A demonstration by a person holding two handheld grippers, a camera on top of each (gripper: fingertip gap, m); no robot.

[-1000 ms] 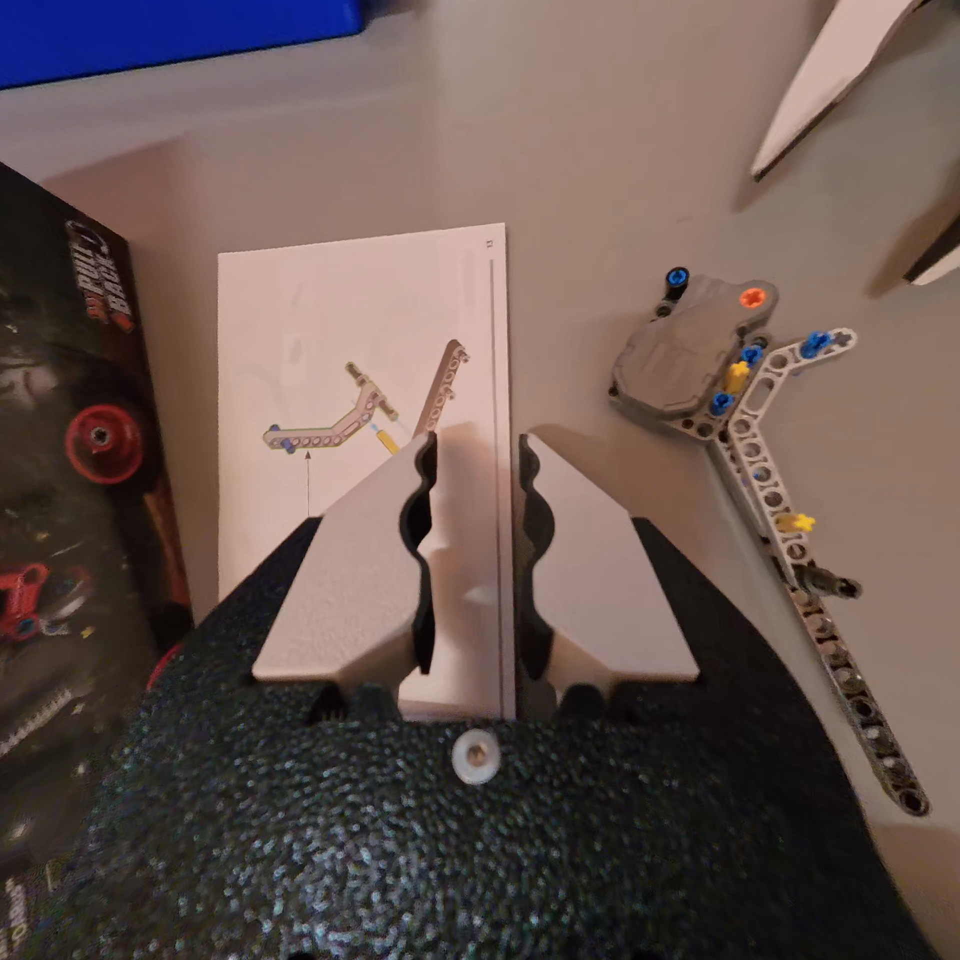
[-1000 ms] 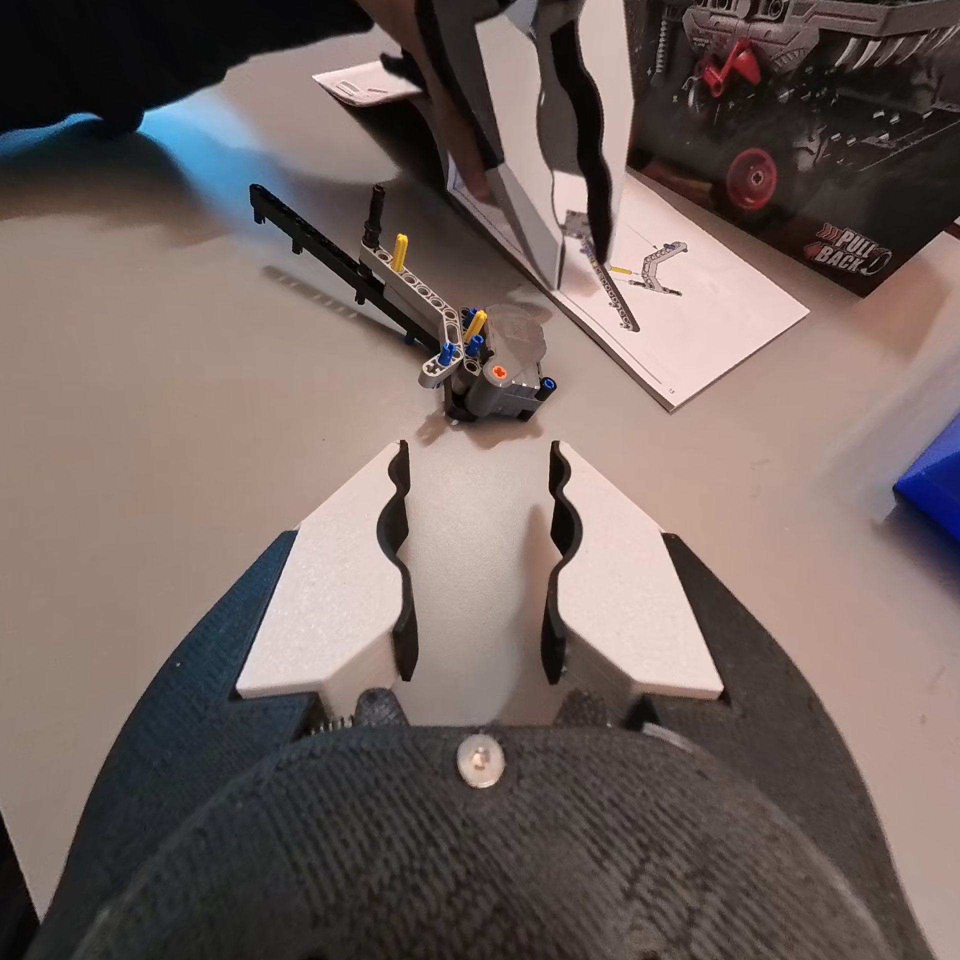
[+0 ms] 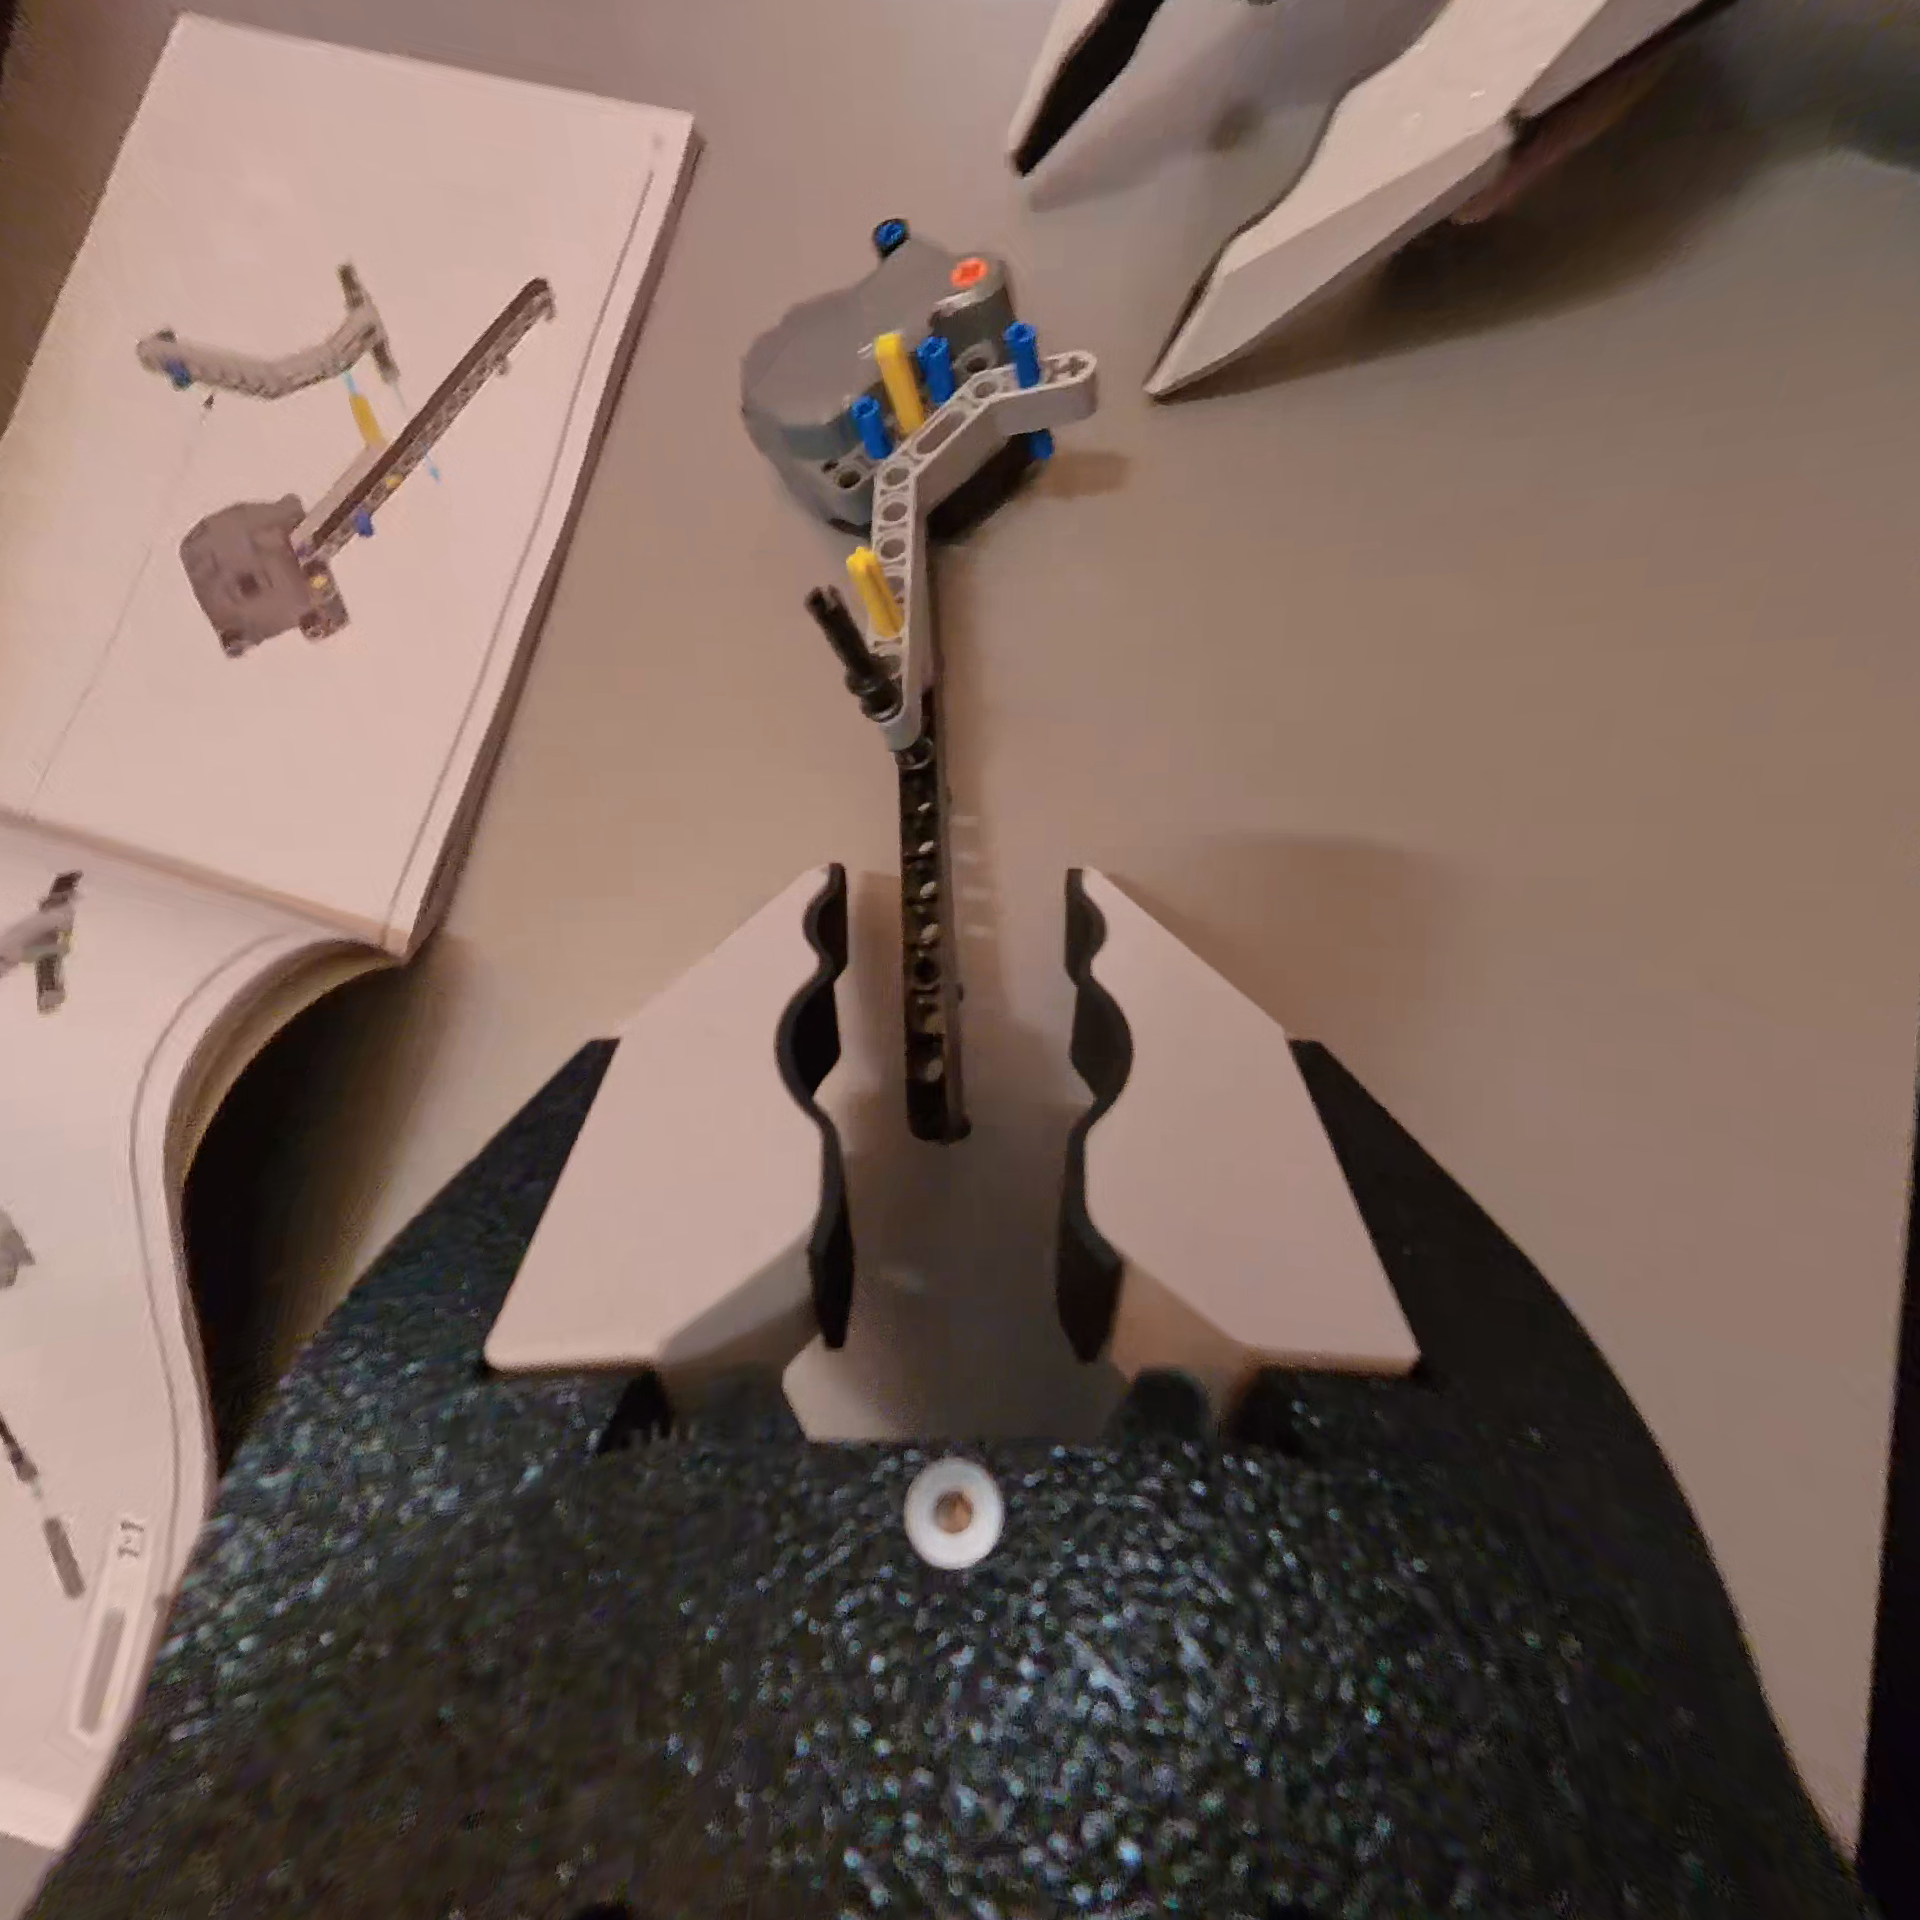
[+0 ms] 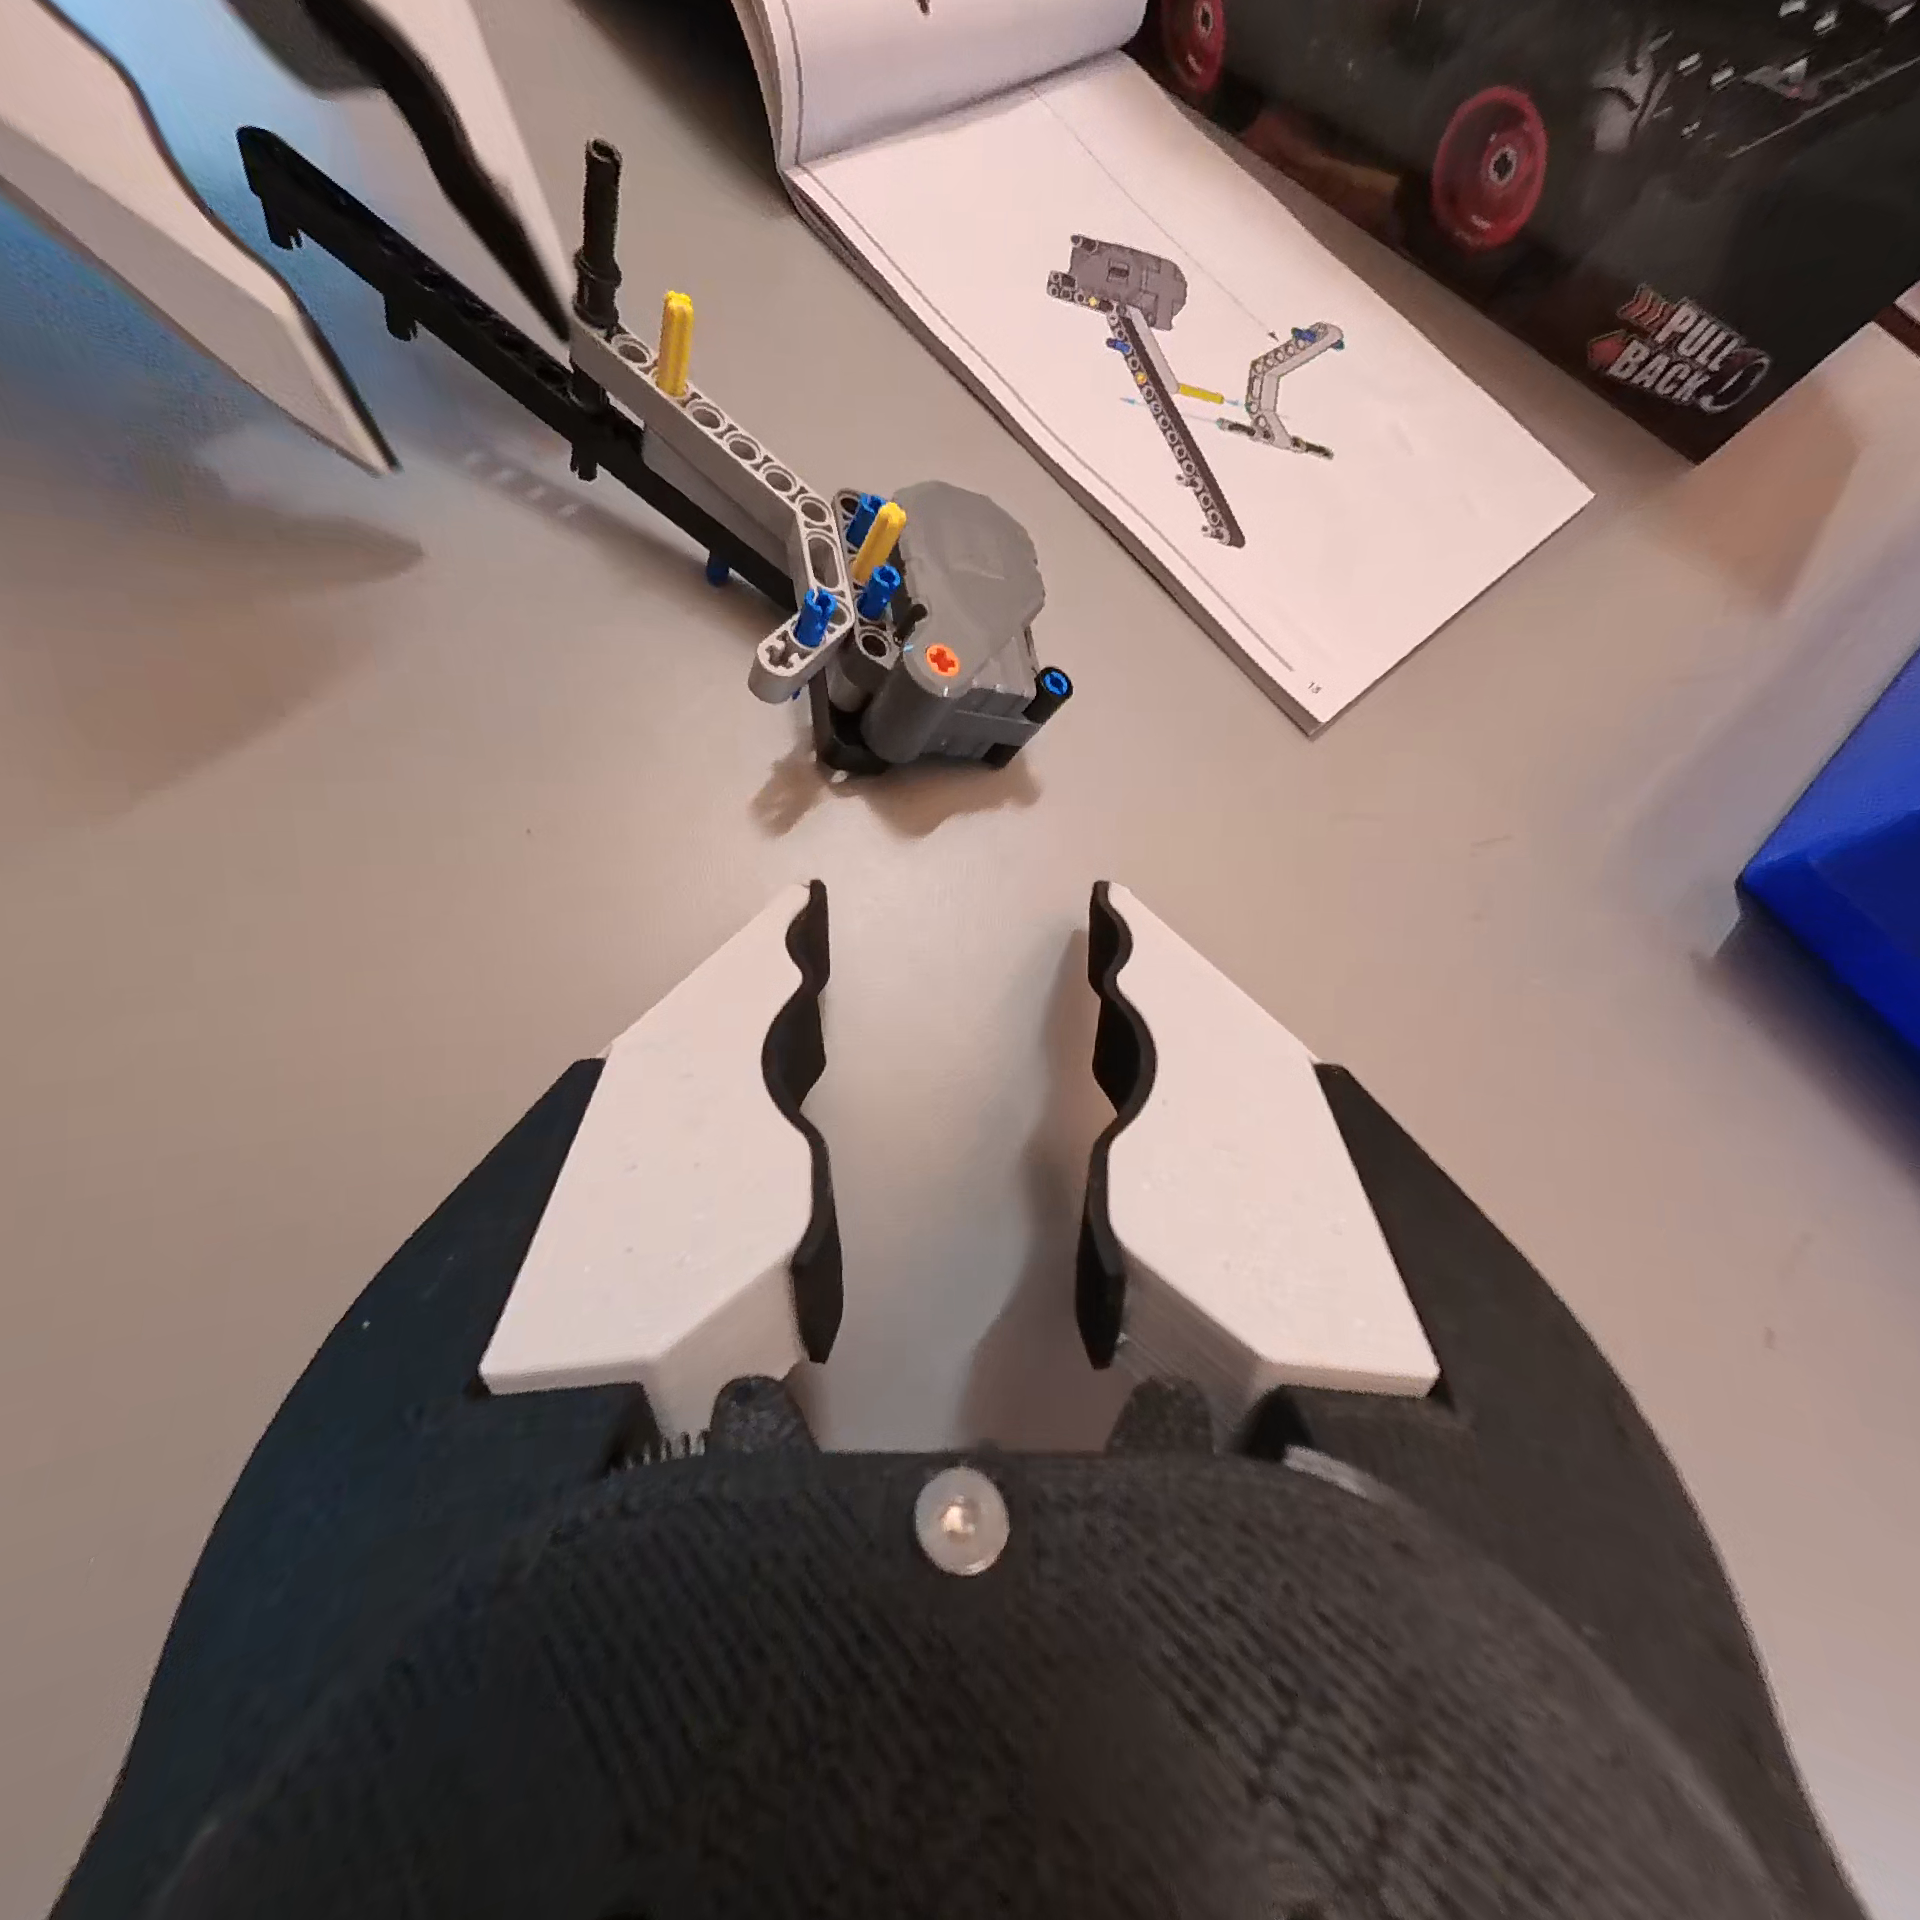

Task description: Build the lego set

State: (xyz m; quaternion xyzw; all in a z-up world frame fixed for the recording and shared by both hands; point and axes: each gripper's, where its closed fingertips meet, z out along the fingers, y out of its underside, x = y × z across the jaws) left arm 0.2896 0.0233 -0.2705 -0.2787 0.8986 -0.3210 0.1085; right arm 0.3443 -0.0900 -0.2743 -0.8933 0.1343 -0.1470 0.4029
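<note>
The lego assembly lies on the grey table: a grey motor block (image 3: 842, 353) joined to a light grey angled beam (image 3: 904, 488) and a long black beam (image 3: 928, 935), with yellow axles, blue pins and a black pin standing up. My left gripper (image 3: 956, 878) is open, its fingers on either side of the black beam's free end, apart from it. My right gripper (image 4: 958, 894) is open and empty, a short way in front of the motor block (image 4: 966, 582). The left gripper (image 4: 468, 384) also shows in the right wrist view, astride the black beam (image 4: 416, 281).
The open instruction booklet (image 3: 312, 468) lies left of the assembly; it also shows in the right wrist view (image 4: 1195, 499). The dark set box (image 4: 1610, 156) stands behind it. A blue bin (image 4: 1849, 862) is at the right edge. The right gripper (image 3: 1091, 281) shows beyond the motor block. My right gripper's tips are some 6 cm from the motor block (image 4: 966, 582). It turns up in the left wrist view (image 3: 870, 323) as well.
My left gripper has moved from over the booklet to the black beam's free end and opened wider. My right gripper has come closer to the motor block, still open.
</note>
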